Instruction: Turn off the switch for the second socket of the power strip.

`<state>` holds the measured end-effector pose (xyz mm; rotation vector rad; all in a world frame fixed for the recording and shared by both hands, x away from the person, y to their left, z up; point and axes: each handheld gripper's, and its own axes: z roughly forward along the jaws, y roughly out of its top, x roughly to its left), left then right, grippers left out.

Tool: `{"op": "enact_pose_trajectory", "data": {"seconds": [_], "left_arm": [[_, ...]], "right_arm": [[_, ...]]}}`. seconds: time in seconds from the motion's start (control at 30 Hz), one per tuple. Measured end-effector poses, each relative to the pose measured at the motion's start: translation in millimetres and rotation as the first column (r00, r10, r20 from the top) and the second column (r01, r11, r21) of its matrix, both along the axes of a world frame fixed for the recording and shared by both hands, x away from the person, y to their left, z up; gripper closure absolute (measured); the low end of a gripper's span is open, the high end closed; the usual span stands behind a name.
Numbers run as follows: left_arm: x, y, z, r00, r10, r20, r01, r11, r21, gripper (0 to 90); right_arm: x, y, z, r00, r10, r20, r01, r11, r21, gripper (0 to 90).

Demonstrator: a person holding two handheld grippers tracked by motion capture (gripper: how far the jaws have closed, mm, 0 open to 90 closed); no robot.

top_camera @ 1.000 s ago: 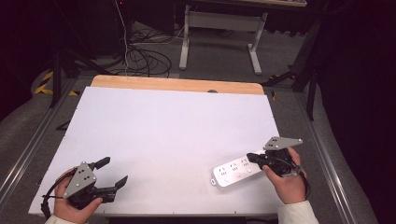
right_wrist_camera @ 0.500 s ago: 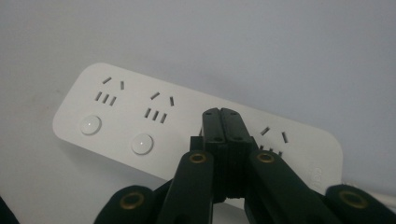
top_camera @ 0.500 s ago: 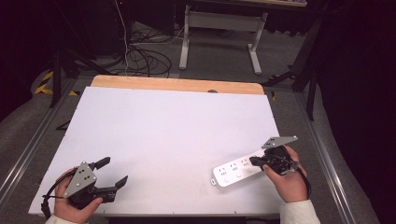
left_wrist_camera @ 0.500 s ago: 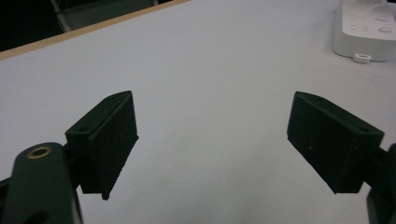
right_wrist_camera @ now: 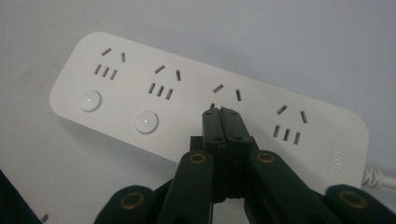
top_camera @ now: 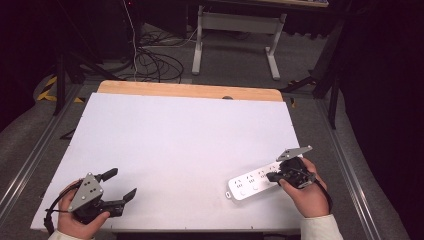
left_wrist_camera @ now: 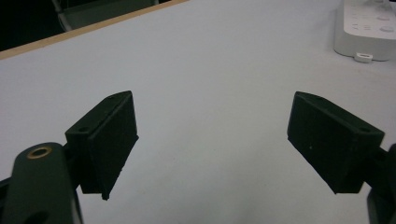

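We log: power strip flat on table, near-right | right gripper jaws together, tips over strip's third outlet | left gripper jaws apart, well left of strip.

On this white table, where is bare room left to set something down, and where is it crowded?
The white table top is bare from its wooden far edge to the near edge, between the left tongs and the white rectangular power strip. The near right corner is crowded: the strip lies there with the shut right tongs over its third socket group.
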<state>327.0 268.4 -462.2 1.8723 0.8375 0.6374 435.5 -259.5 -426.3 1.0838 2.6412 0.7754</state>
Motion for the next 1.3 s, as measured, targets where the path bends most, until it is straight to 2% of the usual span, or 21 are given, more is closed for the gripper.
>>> {"op": "enact_pose_trajectory", "data": {"seconds": [0.4, 1.3], "left_arm": [[0.1, 0.4, 0.1, 1.0, 0.003, 0.003, -0.003, 1.0, 0.003, 16.3], [-0.3, 1.2, 0.2, 1.0, 0.007, 0.003, -0.007, 1.0, -0.003, 16.6]], "right_arm": [[0.9, 3.8, -5.3, 0.9995, 0.023, -0.024, -0.024, 1.0, -0.02, 90.0], [-1.1, 5.8, -11.6, 0.9999, 0.014, -0.006, -0.014, 0.999, -0.032, 90.0]]}}
